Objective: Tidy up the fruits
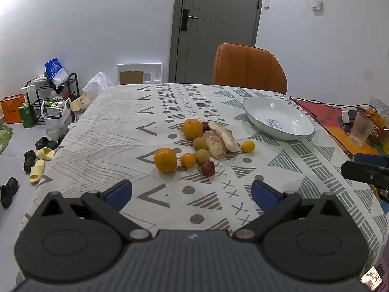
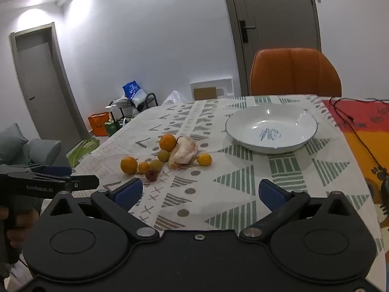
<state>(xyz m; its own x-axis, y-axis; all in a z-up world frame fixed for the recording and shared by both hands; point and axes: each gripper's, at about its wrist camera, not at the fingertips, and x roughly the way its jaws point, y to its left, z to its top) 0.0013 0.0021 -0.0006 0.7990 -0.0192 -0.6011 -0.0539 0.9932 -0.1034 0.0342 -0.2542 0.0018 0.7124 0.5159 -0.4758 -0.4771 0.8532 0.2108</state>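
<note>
We are seeing a glossy white ceramic-looking plate [image 2: 304, 131] lying on a matt woven tablecloth [image 1: 121, 131], 2 dimpled, faintly shiny oranges [image 1: 165, 159], and a smooth leather-like orange chair [image 1: 248, 65] catching soft light.

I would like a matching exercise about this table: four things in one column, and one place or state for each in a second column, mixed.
Things:
1. white bowl
2. dark red fruit
3. orange chair
4. left gripper

Places or states:
a. behind the far edge of the table
b. jaws wide apart, nothing between them
c. empty, to the right of the fruit pile
d. nearest fruit of the pile

Pairs: 1-c, 2-d, 3-a, 4-b
</note>
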